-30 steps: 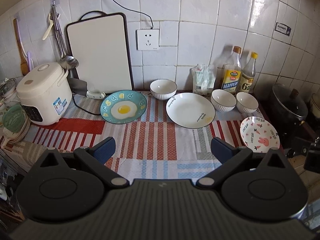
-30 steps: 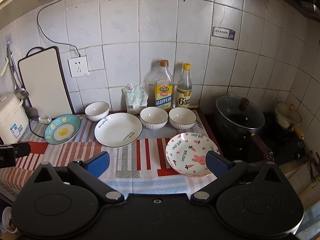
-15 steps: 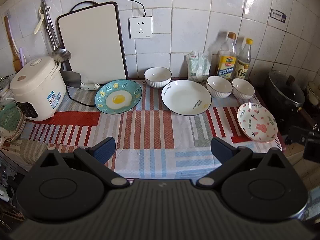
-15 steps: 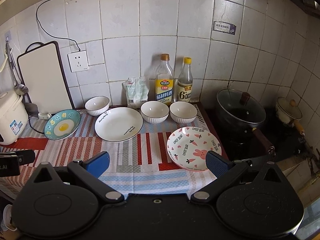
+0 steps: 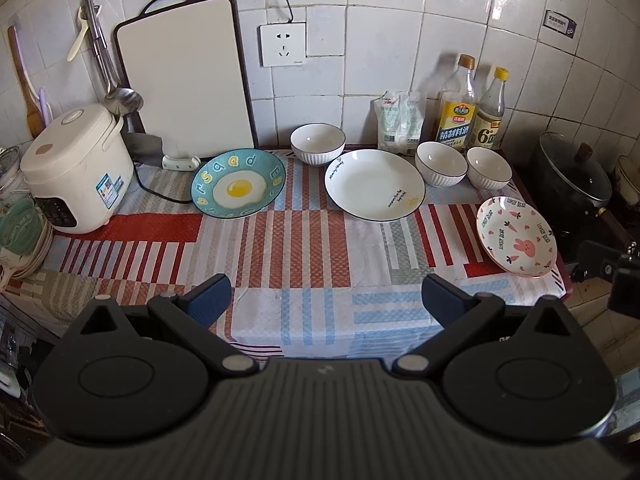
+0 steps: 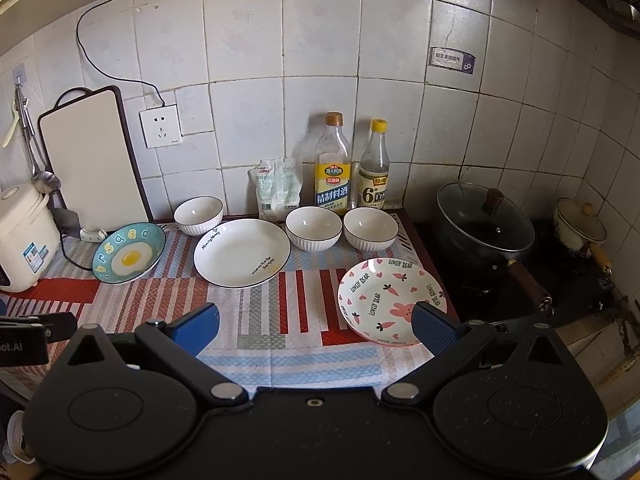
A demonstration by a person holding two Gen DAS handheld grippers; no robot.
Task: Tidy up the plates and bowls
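1. Both tools hung short of the counter with nothing held: the left gripper (image 5: 325, 294) and the right gripper (image 6: 316, 322) each had their fingers spread wide.
2. The pink plate (image 6: 391, 301) sat at the cloth's right corner, just beside the stove; a sideways nudge could likely have slid it off the edge.
3. The white plate (image 5: 374, 185) and the blue plate (image 5: 238, 183) lay flat, so a grip on a thin rim risked slipping.
4. Three bowls (image 6: 313, 228) stood at the back, two just beside the bottles (image 6: 333, 164); a careless reach could probably have toppled one.
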